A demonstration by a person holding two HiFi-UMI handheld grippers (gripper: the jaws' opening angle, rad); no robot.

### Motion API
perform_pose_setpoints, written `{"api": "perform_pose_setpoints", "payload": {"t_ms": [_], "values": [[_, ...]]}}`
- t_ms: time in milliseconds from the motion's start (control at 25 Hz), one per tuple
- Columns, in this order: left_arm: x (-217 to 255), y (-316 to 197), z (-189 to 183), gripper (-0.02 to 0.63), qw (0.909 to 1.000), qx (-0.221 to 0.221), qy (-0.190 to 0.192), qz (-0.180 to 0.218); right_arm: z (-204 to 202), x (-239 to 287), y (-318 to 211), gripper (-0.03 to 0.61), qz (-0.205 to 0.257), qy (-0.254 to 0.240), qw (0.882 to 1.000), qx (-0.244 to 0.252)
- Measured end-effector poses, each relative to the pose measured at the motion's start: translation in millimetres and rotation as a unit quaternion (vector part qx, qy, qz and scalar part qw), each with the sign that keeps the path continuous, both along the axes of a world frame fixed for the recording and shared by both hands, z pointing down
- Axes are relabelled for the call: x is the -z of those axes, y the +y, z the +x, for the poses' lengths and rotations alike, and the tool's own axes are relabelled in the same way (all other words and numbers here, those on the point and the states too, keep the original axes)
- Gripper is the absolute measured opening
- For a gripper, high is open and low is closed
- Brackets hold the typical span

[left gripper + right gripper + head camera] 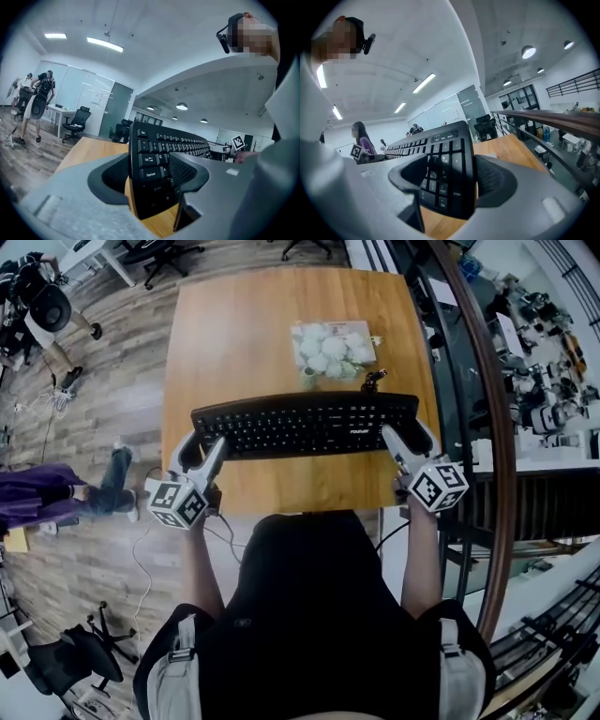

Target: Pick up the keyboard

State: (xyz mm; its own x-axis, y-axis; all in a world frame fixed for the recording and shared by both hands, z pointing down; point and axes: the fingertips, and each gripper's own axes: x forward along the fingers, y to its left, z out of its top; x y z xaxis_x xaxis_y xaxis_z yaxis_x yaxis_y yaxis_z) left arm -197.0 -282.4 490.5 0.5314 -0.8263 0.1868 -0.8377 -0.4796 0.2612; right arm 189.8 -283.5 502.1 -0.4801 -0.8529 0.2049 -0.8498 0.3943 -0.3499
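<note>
Wooden worktop below me, keyboard taken at both ends, lift not plainly begun.

Nearest me, my left gripper is pinching the keyboard's left end by the Caps Lock key. My right gripper is pinching the right end at the number pad, and each end sits squeezed between its two pads. Between them the keyboard stretches crosswise over the worktop's near half, and I cannot tell whether it is clear of the wood. Beyond it lies a packet of white pieces. The grasp looks done to me; what remains is raising both ends together and level.
</note>
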Motion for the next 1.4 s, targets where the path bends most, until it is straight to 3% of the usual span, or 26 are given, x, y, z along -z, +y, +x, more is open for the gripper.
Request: {"api": "perform_pose_setpoints", "payload": {"t_ms": [640, 1400], "values": [[26, 3, -3, 0.270, 0.9994, 0.008, 0.013, 0.032, -2, 18, 5, 0.311, 0.032, -0.022, 0.999, -0.004], [39, -1, 22, 0.270, 0.9991, 0.011, 0.010, 0.040, 23, 15, 3, 0.299, 0.024, -0.035, 0.999, -0.007]]}}
